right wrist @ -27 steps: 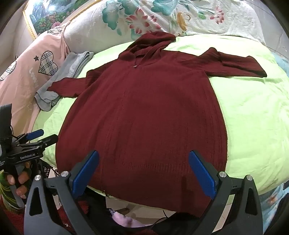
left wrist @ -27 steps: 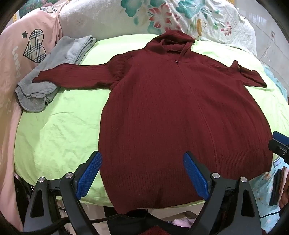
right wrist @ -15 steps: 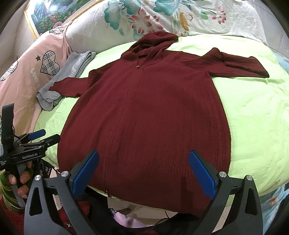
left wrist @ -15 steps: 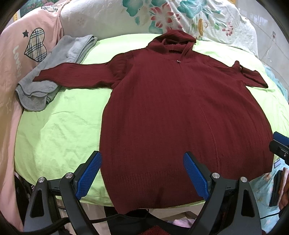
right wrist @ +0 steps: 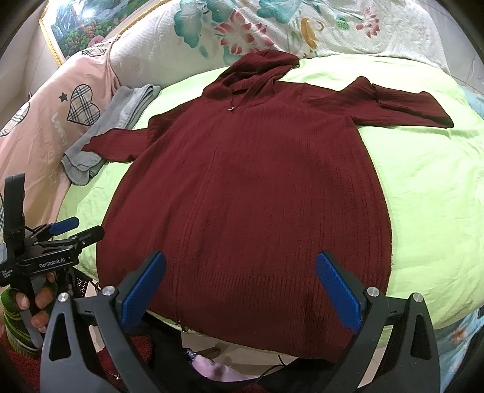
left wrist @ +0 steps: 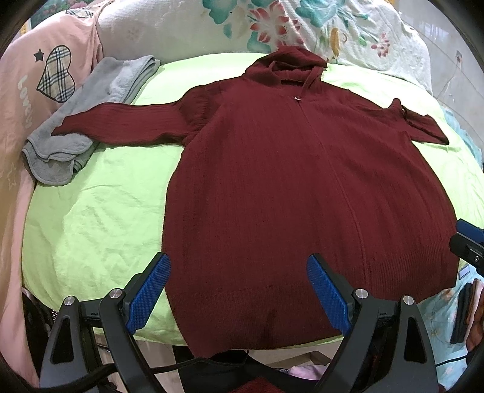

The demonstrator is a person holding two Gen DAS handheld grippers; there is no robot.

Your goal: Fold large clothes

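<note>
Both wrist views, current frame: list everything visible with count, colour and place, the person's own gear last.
Hooded sweater: 1, dark red, spread flat on the bed, sleeves out, hem hanging over the near edge.
Sheet: 1, lime green, covering the bed under the sweater.
Towel: 1, grey, folded, at the bed's left side, under the sweater's cuff.
Floral quilt: 1, white with red and teal flowers, heaped behind the hood.
Pink cloth: 1, pink with plaid heart, far left.
Framed picture: 1, landscape, gold frame, upper left.
Left gripper: 1, black with blue pads, open, near the hem.
Right gripper: 1, same colours, open, near the hem.
</note>
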